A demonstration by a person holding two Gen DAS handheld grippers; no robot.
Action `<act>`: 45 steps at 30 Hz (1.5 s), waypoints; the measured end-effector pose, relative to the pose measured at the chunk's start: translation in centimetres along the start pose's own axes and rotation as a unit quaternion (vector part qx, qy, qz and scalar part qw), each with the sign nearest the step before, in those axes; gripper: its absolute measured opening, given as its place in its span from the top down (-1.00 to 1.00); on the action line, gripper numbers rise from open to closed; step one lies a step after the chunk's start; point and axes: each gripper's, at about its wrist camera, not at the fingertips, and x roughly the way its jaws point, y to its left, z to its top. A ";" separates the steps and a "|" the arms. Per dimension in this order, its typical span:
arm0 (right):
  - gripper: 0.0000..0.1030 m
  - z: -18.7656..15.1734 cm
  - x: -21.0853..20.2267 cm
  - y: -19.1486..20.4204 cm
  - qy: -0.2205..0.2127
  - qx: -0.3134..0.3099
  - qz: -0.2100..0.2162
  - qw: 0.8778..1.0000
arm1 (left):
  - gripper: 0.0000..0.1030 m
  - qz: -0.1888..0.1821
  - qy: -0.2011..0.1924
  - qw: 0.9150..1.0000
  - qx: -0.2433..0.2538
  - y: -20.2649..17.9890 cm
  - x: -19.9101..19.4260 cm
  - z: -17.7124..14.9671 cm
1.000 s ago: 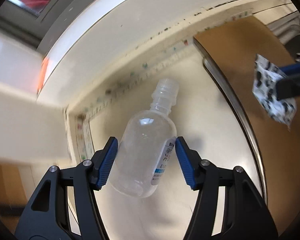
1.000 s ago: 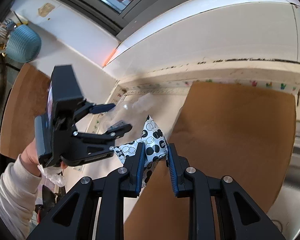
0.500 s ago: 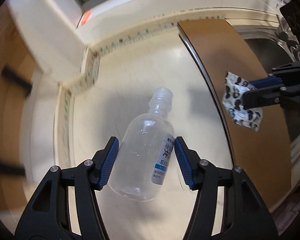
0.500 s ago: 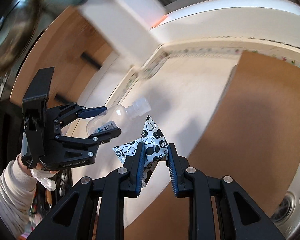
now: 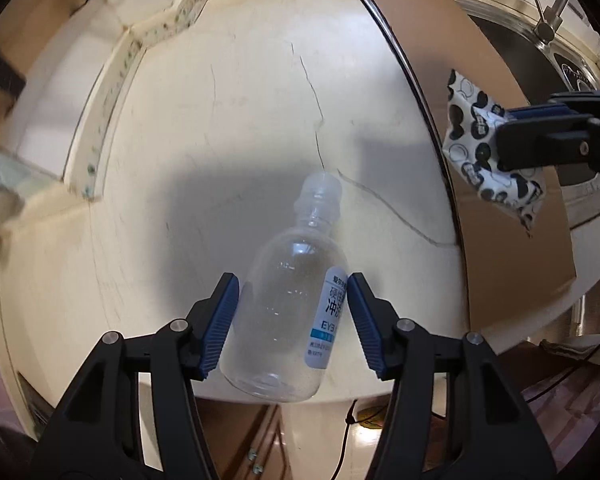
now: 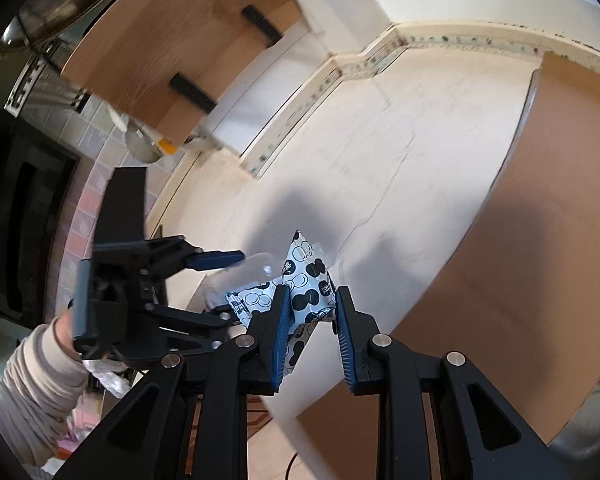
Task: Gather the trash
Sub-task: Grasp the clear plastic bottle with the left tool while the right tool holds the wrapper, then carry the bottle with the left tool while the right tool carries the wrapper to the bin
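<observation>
Left tool [image 5: 292,316] has its blue pads clamped on the belly of a clear plastic bottle [image 5: 288,312], about half open w/ the bottle filling the gap. Jaws have just been closing a bit more on it, prob snugging the grip bc the thing is smooth and round. Bottle sits crossways, neck pointing away from the tool, label toward the right pad. Looks empty, so light and easy to squash imo.

Right tool [image 6: 312,320] is nearly closed, pinching a black-and-white spotted wrapper [image 6: 304,276] by one end, rest of it sticking out past the tips. Thin and floppy, so a narrow pinch is all it needs.

Both pieces of trash are up in the air, not touching the bench [image 5: 228,128] below. Just past the left tool's tips is cracked cream bench, and off to its right a brown board [image 5: 500,248], then a sink [image 5: 540,56]. No bin visible in either view, so can't tell where it's all headed. Guessing carry stage, drop-off still to do.
</observation>
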 end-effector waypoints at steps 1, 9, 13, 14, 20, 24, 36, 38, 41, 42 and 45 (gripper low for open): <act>0.57 -0.2 0.2 0.3 0.002 -0.001 -0.001 1.000 | -0.03 -0.002 0.000 1.000 -0.001 0.0 0.0 -0.3; 0.57 -2.9 1.0 2.5 0.018 0.000 -0.001 1.000 | -0.01 -0.012 -0.009 1.000 -0.017 0.2 0.1 -2.5; 0.57 -3.8 1.5 3.1 0.026 -0.004 -0.004 1.000 | -0.01 -0.011 -0.018 1.000 -0.018 0.5 0.2 -2.6; 0.57 -4.0 1.5 3.3 0.027 -0.004 -0.004 1.000 | -0.01 -0.009 -0.020 1.000 -0.017 0.4 0.2 -2.7; 0.58 -4.8 2.2 4.2 0.029 -0.005 -0.007 1.000 | -0.03 -0.012 -0.031 0.999 -0.019 0.6 0.3 -2.8; 0.57 -5.3 2.4 4.8 0.031 -0.008 -0.009 0.999 | -0.05 0.001 -0.033 0.999 -0.016 0.3 0.7 -2.8; 0.58 -6.4 2.2 5.8 0.034 -0.023 -0.012 0.999 | 0.03 -0.023 -0.029 0.997 -0.068 0.5 1.2 -6.5; 0.58 -6.8 2.4 5.9 0.040 -0.027 -0.009 0.999 | 0.03 -0.029 -0.033 0.996 -0.077 0.2 0.8 -8.0; 0.57 -8.0 3.1 6.7 0.051 -0.040 -0.010 0.998 | 0.03 -0.041 -0.040 0.993 -0.104 0.1 0.0 -10.7; 0.57 -8.5 3.4 7.0 0.055 -0.046 -0.010 0.997 | 0.03 -0.043 -0.043 0.992 -0.115 0.0 -0.2 -11.7; 0.57 -10.6 4.6 8.3 0.072 -0.072 -0.013 0.995 | 0.03 -0.053 -0.045 0.987 -0.144 -0.2 -0.3 -14.9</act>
